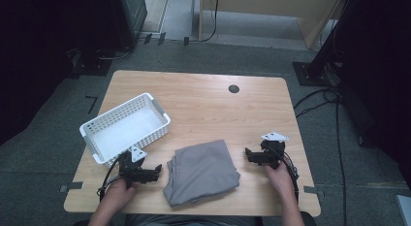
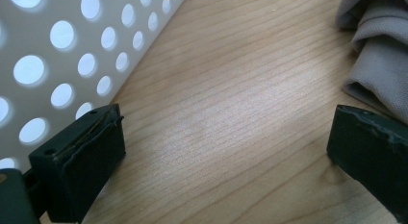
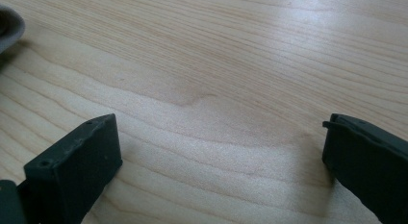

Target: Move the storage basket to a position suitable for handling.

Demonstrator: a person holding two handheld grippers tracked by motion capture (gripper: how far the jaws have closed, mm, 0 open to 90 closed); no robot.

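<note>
A folded grey cloth (image 1: pixel 202 171) lies on the wooden table (image 1: pixel 208 104) near its front edge. My left gripper (image 1: pixel 158 172) rests low on the table just left of the cloth, pointing toward it, jaws open with bare wood between them. In the left gripper view the cloth's edge (image 2: pixel 375 46) shows at the upper right and the basket wall (image 2: pixel 62 56) at the left. My right gripper (image 1: pixel 248 154) sits right of the cloth, pointing left, jaws wide open over bare wood; a corner of the cloth (image 3: pixel 8 23) shows at the upper left of the right gripper view.
A white perforated basket (image 1: pixel 125 128) stands empty at the table's left, just behind my left gripper. A round cable hole (image 1: pixel 233 88) sits near the far edge. Cables and dark stands lie on the floor around the table.
</note>
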